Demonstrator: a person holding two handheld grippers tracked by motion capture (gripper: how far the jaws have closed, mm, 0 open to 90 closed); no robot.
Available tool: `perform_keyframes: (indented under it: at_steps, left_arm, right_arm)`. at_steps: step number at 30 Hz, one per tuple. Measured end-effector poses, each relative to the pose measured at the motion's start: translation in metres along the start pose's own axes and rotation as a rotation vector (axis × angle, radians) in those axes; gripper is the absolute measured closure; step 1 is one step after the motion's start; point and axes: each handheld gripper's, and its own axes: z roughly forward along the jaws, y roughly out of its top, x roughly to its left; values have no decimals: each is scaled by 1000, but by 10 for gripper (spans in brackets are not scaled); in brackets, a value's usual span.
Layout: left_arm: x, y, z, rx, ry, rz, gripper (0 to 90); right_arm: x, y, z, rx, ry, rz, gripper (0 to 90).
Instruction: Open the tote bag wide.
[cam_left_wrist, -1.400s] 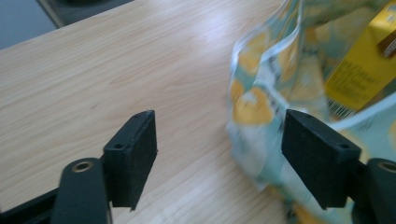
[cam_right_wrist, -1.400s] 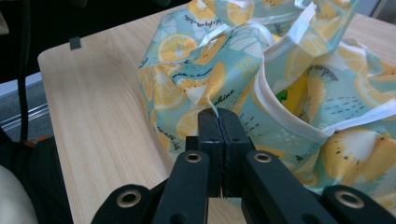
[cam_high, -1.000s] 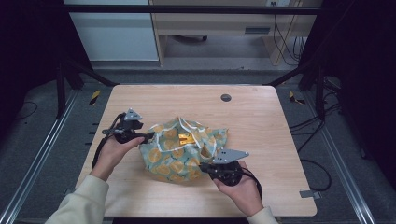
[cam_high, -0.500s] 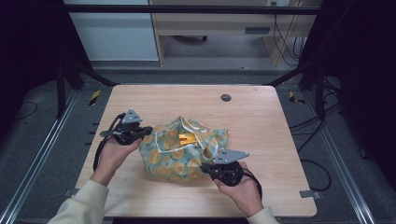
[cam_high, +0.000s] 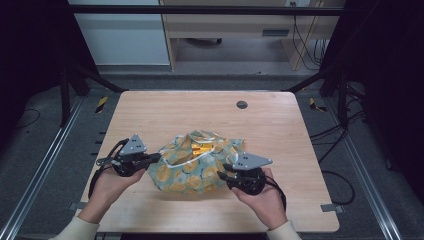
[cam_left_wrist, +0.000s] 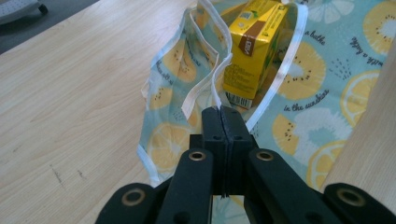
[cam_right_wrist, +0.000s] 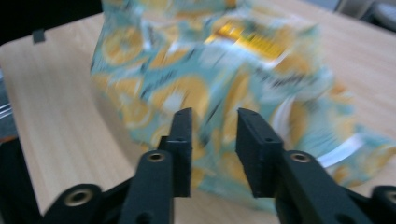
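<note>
At frame centre, the left gripper (cam_left_wrist: 223, 112) is clamped on the cloth bag's (cam_high: 200, 167) white-trimmed edge. The right gripper (cam_right_wrist: 212, 140) stands parted, empty, against the bag. A yellow carton (cam_left_wrist: 254, 44) sits inside

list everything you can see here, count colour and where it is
fabric bag: one, teal with yellow citrus print and white trim, middle of the near half of the table, mouth open
carton: one, yellow with a brown band, inside the bag's open mouth
table: one, light wood, with a dark round grommet near its far edge
cabinet: one, white, on the floor beyond the table
left gripper: one, black, at the bag's left edge, jaws shut on the bag's white trim
right gripper: one, black, at the bag's right side, jaws apart
hands: two, one on each gripper, pale sleeves
</note>
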Motion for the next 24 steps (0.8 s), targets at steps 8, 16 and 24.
perform_keyframes:
  at_steps: [8, 16, 24]
  left_arm:
    - [-1, -3, 4, 17, -13, -3, 898]
    - [-2, -4, 7, 30, -25, 2, 897]
    - [-3, -7, 3, 23, -36, -4, 897]
  right_arm:
    - [-21, 33, 1, 14, -84, -3, 494]
    - [-43, 44, 39, 140, -97, 28, 418]
    - [-39, 42, 41, 160, -38, -17, 877]
